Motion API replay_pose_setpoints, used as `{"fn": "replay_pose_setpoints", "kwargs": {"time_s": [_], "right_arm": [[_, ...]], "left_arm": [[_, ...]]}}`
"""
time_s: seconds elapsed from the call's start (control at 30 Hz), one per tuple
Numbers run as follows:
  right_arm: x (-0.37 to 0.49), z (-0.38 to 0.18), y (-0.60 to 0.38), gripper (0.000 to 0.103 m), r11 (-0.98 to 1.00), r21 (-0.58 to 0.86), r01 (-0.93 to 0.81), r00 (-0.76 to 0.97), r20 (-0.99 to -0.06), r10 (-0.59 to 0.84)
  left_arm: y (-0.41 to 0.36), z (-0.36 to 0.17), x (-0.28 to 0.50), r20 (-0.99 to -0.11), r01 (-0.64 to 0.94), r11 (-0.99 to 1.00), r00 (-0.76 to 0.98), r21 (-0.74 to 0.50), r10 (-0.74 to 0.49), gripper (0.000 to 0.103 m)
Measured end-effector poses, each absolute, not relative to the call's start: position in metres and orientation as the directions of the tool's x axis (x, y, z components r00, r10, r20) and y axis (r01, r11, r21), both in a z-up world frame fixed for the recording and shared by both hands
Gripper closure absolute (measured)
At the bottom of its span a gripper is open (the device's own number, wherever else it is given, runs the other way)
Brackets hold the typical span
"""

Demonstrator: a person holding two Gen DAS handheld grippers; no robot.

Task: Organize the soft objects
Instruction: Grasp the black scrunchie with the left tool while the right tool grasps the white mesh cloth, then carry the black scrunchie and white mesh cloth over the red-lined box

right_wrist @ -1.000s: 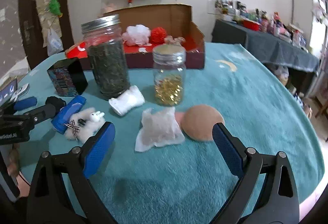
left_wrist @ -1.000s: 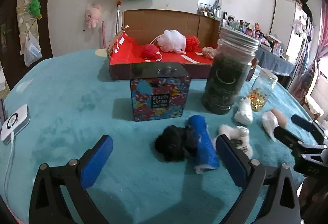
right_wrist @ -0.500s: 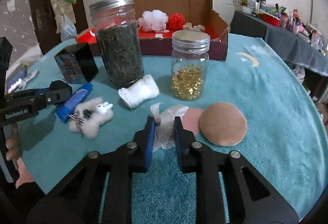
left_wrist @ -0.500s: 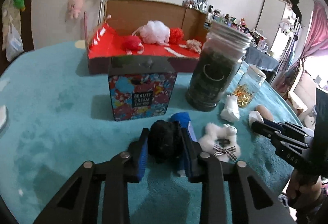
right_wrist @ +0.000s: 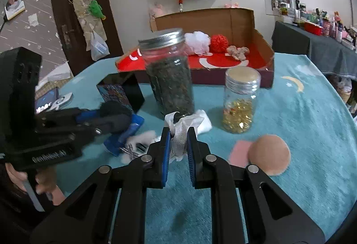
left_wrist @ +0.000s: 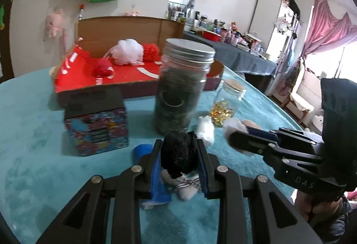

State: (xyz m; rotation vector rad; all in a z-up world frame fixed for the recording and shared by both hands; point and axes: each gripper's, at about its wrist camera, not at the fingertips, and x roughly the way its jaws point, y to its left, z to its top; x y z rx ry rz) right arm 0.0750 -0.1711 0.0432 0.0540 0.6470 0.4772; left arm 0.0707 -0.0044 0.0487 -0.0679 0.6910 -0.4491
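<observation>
Black pompom [left_wrist: 179, 156] is clamped between the blue pads of the left gripper [left_wrist: 179, 166], lifted clear of the teal cloth [left_wrist: 33, 154]; it bulges up past the fingertips. White mesh sachet [right_wrist: 179, 134] is pinched by the right gripper [right_wrist: 179, 148], jaws nearly together, loose edge hanging below the pads; whether it is fully off the cloth cannot be told.

Key relation: the red box [right_wrist: 265, 79] lies straight ahead of both grippers, beyond the tall jar [right_wrist: 169, 74], which stands directly in line with each. The box's long axis runs across the view, open side up. From the left gripper a black tin [left_wrist: 96, 123] sits ahead-left, so the free lane is judged to be up and over the jar. The right gripper also has the small jar [right_wrist: 242, 101] ahead-right. Neither gripper is clearly nearer the box. The grippers are close side by side.

Left below the grippers: blue roll [left_wrist: 142, 150], white plush [right_wrist: 138, 143], beige puff [right_wrist: 270, 154].
</observation>
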Motion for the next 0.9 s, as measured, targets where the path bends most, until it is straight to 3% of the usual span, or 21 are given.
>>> {"fn": "replay_pose_setpoints", "kwargs": {"time_s": [0.47,0.9], "right_arm": [[0.085,0.039,-0.17,0.089,0.874,0.243,-0.421,0.665,-0.573,0.48],[0.089,0.036,-0.205,0.089,0.891,0.292,-0.348,0.673,-0.583,0.454]], "left_arm": [[-0.007,0.046,0.077,-0.605,0.384,0.896,0.666,-0.223,-0.436,0.073],[0.038,0.049,0.075,-0.609,0.306,0.916,0.685,-0.259,-0.4,0.073]]}}
